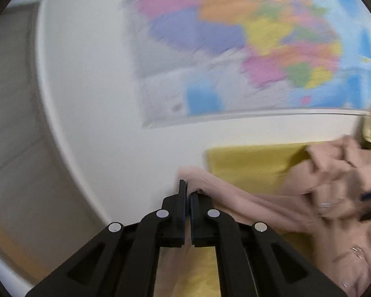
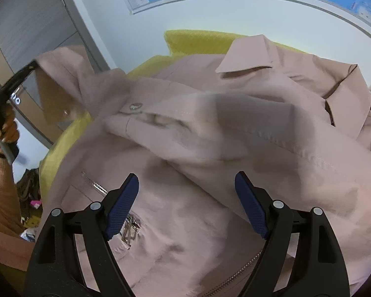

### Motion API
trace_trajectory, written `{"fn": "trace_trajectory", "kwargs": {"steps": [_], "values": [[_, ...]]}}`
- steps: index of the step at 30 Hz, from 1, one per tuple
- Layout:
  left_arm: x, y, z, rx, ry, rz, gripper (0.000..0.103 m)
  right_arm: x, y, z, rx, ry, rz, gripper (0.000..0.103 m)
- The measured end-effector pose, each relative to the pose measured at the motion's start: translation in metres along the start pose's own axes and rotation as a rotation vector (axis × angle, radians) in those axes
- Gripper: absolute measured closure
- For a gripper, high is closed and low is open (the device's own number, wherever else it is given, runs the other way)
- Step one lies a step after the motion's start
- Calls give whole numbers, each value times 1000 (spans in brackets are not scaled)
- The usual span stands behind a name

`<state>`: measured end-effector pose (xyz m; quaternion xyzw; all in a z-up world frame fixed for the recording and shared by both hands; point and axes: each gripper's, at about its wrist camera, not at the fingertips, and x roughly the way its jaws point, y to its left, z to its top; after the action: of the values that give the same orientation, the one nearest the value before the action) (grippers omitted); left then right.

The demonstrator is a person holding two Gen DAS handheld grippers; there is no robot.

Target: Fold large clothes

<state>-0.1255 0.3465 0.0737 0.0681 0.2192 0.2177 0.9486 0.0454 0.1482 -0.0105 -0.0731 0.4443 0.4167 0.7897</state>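
The fold is only just begun, by the look of it: the pink jacket (image 2: 235, 128) lies spread, front up, over a yellow-green surface (image 2: 193, 40) that could be a sofa or a covered counter, though which is hard to say. Its collar (image 2: 247, 57) is turned out at the far side, its zipper (image 2: 237, 274) runs along the near edge, and a zip pocket (image 2: 99, 186) shows on the panel below. One sleeve (image 2: 69, 79) has been taken up and hangs off the left tool (image 1: 188, 193), whose jaws are pressed together on a thin edge of the pink cloth right at their tips; in the right wrist view that same tool appears at the far left, raised in a person's hand (image 2: 3, 131) with a tan ribbed cuff below it, the sleeve stretching from it back across the chest of the jacket. The right tool (image 2: 186, 193) stands spread wide and holds nothing. It hovers over the middle of the jacket, pointing steeply down, with the raised sleeve crossing just beyond its fingertips and the body panel beneath them; whether the pads touch the cloth cannot be told. Left to do, as far as one can judge: lay this sleeve over the body, bring in the other, then fold the length. A coloured wall map (image 1: 247, 44) hangs behind.
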Motion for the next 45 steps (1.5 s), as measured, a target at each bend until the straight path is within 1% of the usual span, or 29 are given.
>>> {"fn": "trace_trajectory", "kwargs": {"steps": [2,3,4,8,9,11,13,14,15,16,17,18,20,22,23,24,25,26,29,32,33,36,39,40,41,42,43,44,45], "values": [[-11,-19,0,54,-37,-43,101,-2,1,1,0,-10,12,24],[-18,-31,-3,99,-78,-58,100,-4,3,2,-4,-15,20,24],[-22,-37,-5,119,-103,-73,100,-5,5,2,-9,-16,26,24],[-31,-71,-8,160,-161,-254,100,-18,14,1,-33,-42,37,22],[-30,-85,-7,160,-165,-315,100,-21,13,1,-26,-51,45,22],[-28,-103,-9,150,-157,-405,100,-31,6,1,10,-77,66,23],[-26,-131,-15,164,-147,-511,100,-40,-2,-1,38,-102,67,22],[-25,-146,-19,190,-132,-548,93,-48,-8,-1,50,-114,58,22],[-20,-162,-25,219,-86,-600,79,-55,-13,-3,66,-129,46,22],[-15,-172,-30,229,-47,-627,69,-61,-18,-4,82,-139,47,21],[-13,-178,-37,233,-27,-645,49,-66,-22,-6,97,-145,46,21],[-13,-180,-42,237,-21,-657,37,-70,-25,-8,103,-149,45,21],[-19,-169,-53,227,-21,-681,31,-76,-24,-14,102,-152,57,21],[-27,-141,-57,158,-43,-702,26,-75,-20,-15,93,-146,71,20],[-31,-125,-58,121,-60,-706,22,-74,-15,-16,81,-142,88,20],[-36,-108,-59,90,-74,-702,16,-71,-7,-16,57,-139,103,20],[-39,-87,-61,42,-84,-680,14,-70,-1,-16,39,-137,113,19],[-41,-73,-61,10,-85,-678,12,-66,10,-14,16,-134,134,18],[-41,-52,-66,-60,-73,-689,12,-56,34,-7,-26,-125,199,17],[-32,-63,-70,-77,-22,-709,12,-44,58,1,-67,-110,257,16],[-30,-68,-72,-70,-13,-709,13,-42,62,3,-68,-108,272,16],[-26,-98,-78,-13,20,-740,14,-37,75,12,-74,-103,323,16],[-24,-126,-84,62,47,-771,15,-32,82,22,-65,-97,351,17],[-25,-135,-86,81,56,-789,15,-29,84,23,-67,-89,346,17],[-28,-141,-87,108,58,-806,16,-24,84,24,-64,-77,330,23],[-30,-143,-88,121,55,-810,16,-14,83,25,-56,-45,316,50],[-36,-145,-90,147,47,-810,16,-6,81,25,-48,-19,313,67],[-39,-145,-90,164,40,-804,16,0,78,25,-37,2,307,103],[-42,-142,-92,174,33,-797,16,4,71,24,-28,10,291,102]]}}
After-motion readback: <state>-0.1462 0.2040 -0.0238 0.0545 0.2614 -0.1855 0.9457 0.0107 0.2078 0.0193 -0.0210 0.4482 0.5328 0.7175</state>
